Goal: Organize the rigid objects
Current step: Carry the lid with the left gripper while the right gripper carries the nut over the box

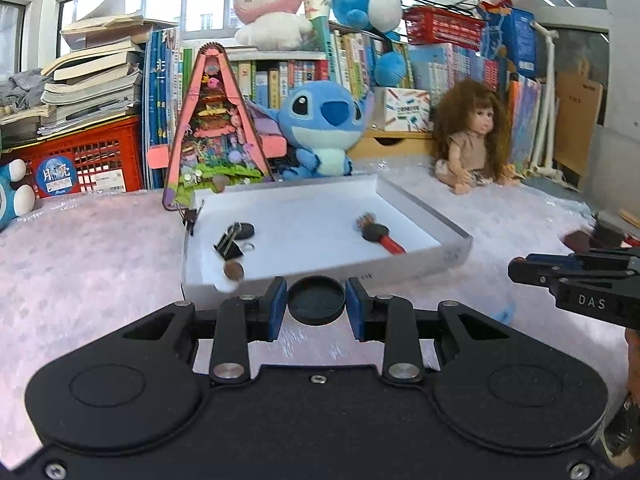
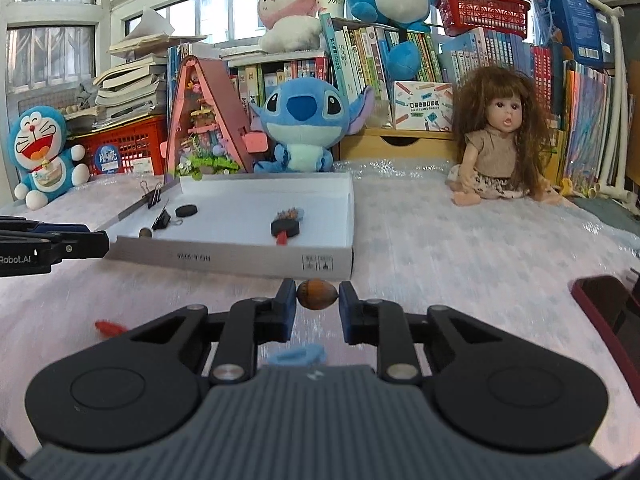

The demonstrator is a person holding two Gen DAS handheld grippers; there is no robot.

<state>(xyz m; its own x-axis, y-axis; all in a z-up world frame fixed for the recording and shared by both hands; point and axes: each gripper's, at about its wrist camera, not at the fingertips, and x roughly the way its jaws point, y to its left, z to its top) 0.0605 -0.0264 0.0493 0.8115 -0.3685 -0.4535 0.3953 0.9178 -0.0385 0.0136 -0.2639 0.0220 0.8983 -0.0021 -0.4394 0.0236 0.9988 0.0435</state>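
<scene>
My left gripper (image 1: 316, 300) is shut on a black round cap (image 1: 316, 299), held just in front of the white tray (image 1: 328, 276). My right gripper (image 2: 317, 295) is shut on a brown acorn-like nut (image 2: 317, 294), just before the tray's front wall (image 2: 240, 258). Inside the tray lie a black binder clip (image 1: 229, 245), a black disc (image 1: 243, 231), a brown nut (image 1: 233, 270) and a red-handled brush (image 1: 378, 235). The right gripper also shows at the right in the left wrist view (image 1: 576, 276), the left gripper at the left in the right wrist view (image 2: 52, 246).
A blue piece (image 2: 298, 355) and a red piece (image 2: 108, 327) lie on the pink cloth near me. A binder clip (image 2: 151, 196) sits on the tray's left rim. Plush toys (image 2: 298, 128), a doll (image 2: 500, 148), a triangular model (image 1: 216, 132) and books stand behind. A dark red object (image 2: 604, 316) lies right.
</scene>
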